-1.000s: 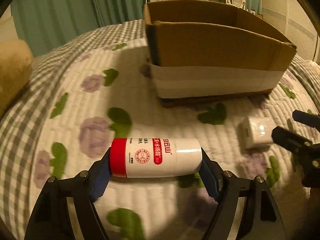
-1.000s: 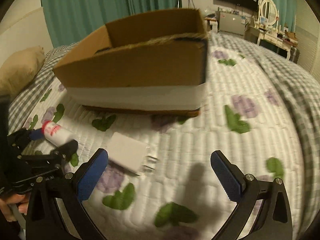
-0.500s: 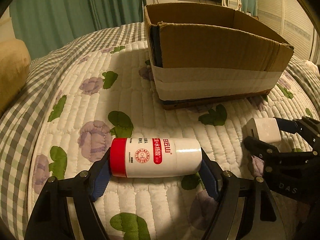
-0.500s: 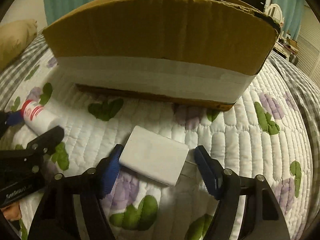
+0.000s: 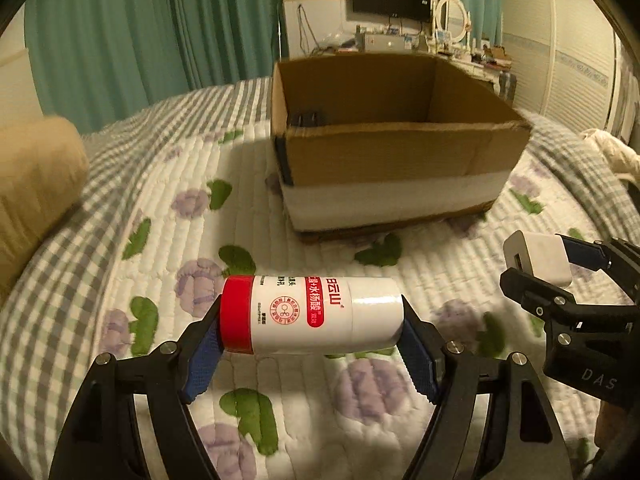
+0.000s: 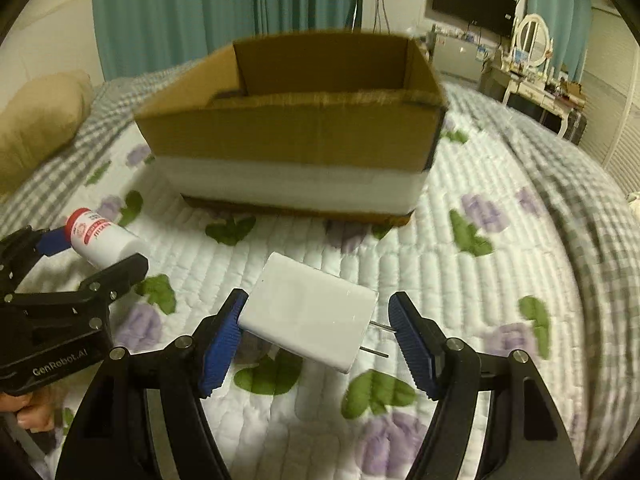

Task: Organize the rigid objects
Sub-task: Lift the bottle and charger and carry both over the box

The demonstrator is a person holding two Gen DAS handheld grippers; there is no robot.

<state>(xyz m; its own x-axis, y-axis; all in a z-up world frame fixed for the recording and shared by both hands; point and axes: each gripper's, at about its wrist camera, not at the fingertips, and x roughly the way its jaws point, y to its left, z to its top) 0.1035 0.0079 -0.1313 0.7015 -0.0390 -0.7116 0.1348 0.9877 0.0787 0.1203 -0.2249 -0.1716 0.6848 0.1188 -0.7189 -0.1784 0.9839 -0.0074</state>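
The left tongs [image 5: 310, 354] are clamped on a white bottle [image 5: 316, 314] with a red cap, one blue pad on the cap end and the other on the base. The bottle lies crosswise between the pads, long axis level, cap toward the left, held above the quilted bed [image 5: 160, 248]. Its label print is too small to read.

The right tongs [image 6: 316, 344] hold a white charger [image 6: 308, 318] off the bed. The left pad presses its one end, and the two metal prongs at the other end point at the right pad; whether they touch it is hard to make out. The charger's long axis runs across the tongs, slightly tilted. In the left wrist view only part of the charger [image 5: 538, 254] shows.

Beyond both stands an open cardboard box [image 5: 400, 156] with a white band round its lower wall. Most of its floor is hidden by the near wall; a dark item in its back left corner cannot be identified.
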